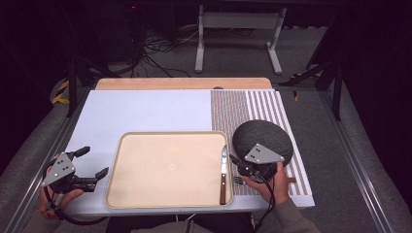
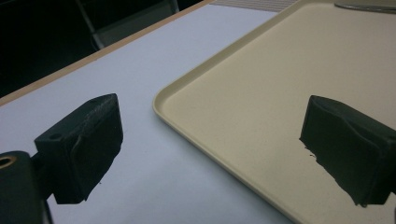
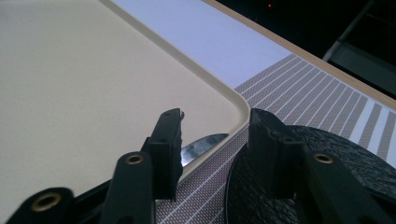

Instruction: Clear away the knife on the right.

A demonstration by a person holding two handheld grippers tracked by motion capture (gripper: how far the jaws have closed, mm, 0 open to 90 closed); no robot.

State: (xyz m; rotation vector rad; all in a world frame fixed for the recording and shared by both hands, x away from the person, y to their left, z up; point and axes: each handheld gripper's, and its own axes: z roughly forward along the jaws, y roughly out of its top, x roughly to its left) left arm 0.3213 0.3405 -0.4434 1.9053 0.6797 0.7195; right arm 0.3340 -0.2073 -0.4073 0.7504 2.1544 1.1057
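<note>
- Nearest me, my right claw (image 1: 236,162) hangs just right of the tray (image 1: 145,194), jaws parted with nothing between them; in the right gripper view they straddle the tray's right rim above the knife tip.
- My left claw (image 1: 92,162) waits just left of the tray, jaws wide and empty, over the bare white tabletop (image 1: 145,109).
- Lying along the tray's right edge, inside the rim, is the knife (image 1: 223,174), wooden handle toward me, blade pointing away.
- Just right of the tray's near corner, on the striped mat (image 1: 262,104), fork tines (image 1: 237,180) peek out beneath my right hand.
- Right of the tray and a little farther off sits the dark round plate (image 1: 265,133), also on the mat.
- I judge the knife is placed and let go, so that step looks finished.
- Next move, I'd say: lift the right claw clear of the rim without nudging the blade, then go for the fork or the plate, closing squarely on it.
</note>
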